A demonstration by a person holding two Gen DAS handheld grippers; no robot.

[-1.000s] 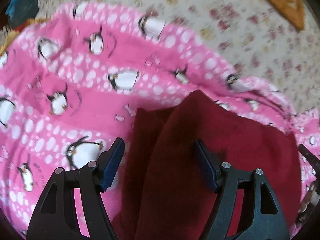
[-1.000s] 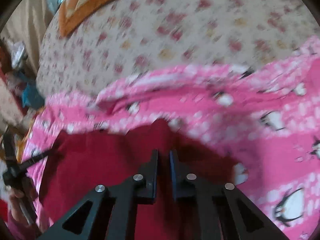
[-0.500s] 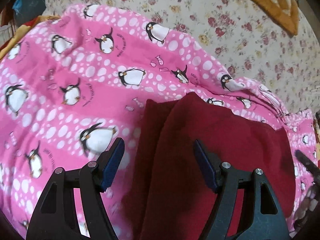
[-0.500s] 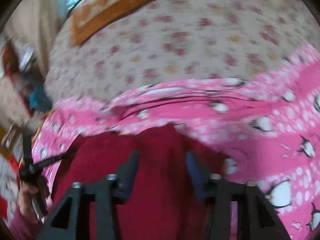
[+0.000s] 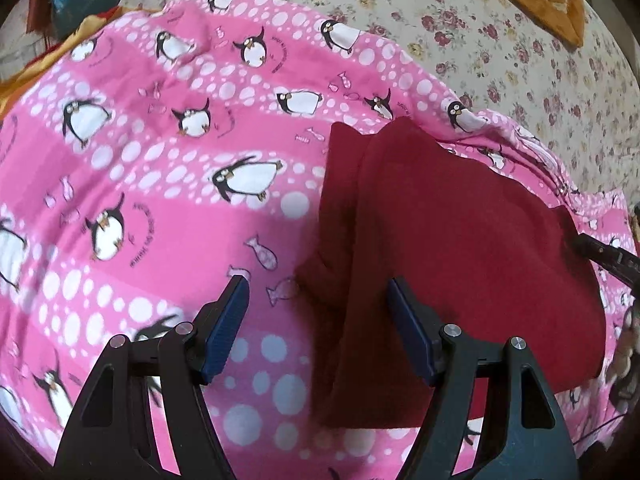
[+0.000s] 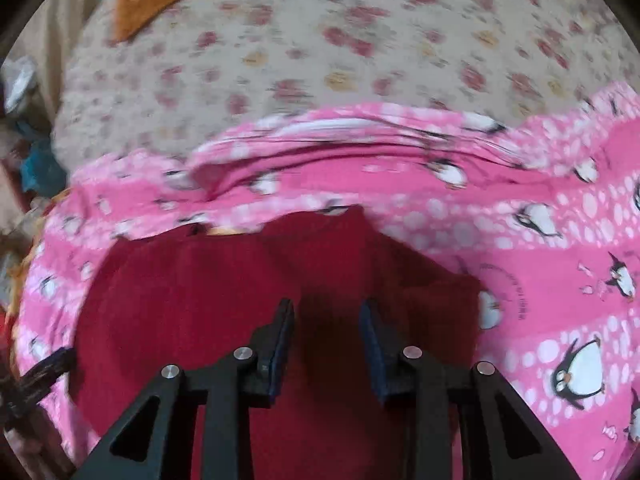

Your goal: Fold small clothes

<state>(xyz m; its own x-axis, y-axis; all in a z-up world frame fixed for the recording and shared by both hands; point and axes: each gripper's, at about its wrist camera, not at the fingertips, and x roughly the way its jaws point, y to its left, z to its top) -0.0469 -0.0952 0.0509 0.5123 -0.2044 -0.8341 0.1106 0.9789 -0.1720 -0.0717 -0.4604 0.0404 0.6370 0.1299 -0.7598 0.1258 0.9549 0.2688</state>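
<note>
Ahead of both empty grippers, the dark red garment lay part-folded on the pink penguin blanket, left gripper spread wide straddling its near edge, right gripper half-open above its middle, likely readying another fold.

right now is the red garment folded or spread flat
Folded: the red garment shows one layer doubled over another along its left side, on the pink penguin blanket.
</note>
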